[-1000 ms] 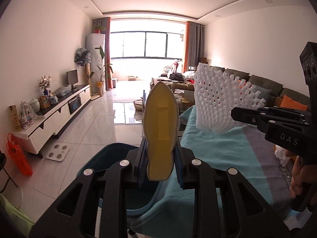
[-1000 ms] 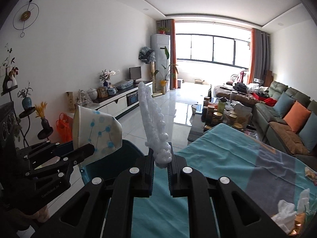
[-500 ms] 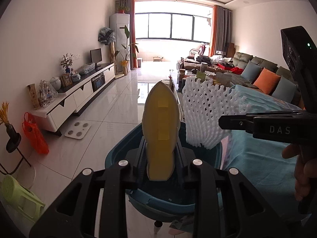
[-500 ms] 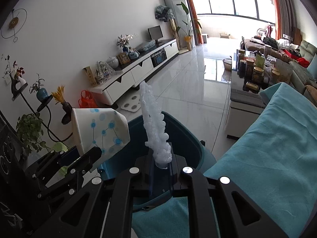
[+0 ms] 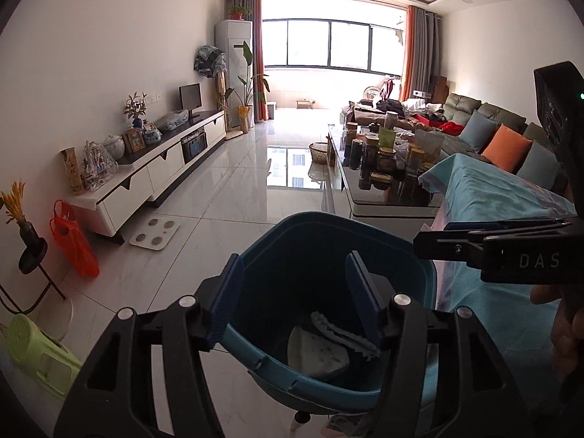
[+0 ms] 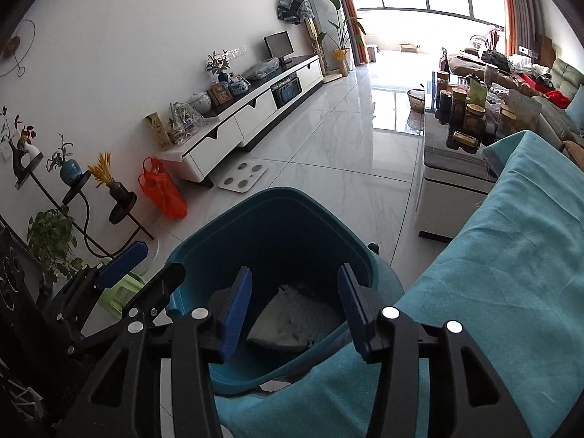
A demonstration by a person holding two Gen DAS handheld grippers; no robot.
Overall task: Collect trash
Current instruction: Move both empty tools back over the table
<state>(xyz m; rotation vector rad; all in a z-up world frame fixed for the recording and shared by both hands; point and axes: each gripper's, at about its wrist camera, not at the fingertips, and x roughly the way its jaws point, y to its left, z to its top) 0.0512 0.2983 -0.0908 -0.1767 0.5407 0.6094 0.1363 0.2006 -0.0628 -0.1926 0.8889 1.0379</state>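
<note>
A teal trash bin point(image 5: 387, 248) point(image 6: 204, 244) stands on the floor beside the table. A paper cup point(image 5: 310, 357) and a white foam net point(image 5: 343, 334) lie at its bottom; in the right wrist view they show as a pale heap point(image 6: 295, 315). My left gripper point(image 5: 294, 299) is open and empty above the bin. My right gripper point(image 6: 294, 303) is open and empty above the bin too. The right gripper shows at the right of the left wrist view point(image 5: 492, 241); the left gripper shows at the left of the right wrist view point(image 6: 142, 266).
A table under a teal cloth point(image 6: 503, 262) point(image 5: 489, 197) is at the right. A green stool point(image 5: 33, 350) and a plant stand point(image 6: 73, 189) are at the left. A glass coffee table point(image 5: 379, 182), a TV cabinet point(image 6: 233, 124) and an orange bag point(image 6: 160, 189) lie beyond.
Both grippers opened over the bin. The paper cup dropped from the left and the foam net from the right; both now lie inside the bin.
</note>
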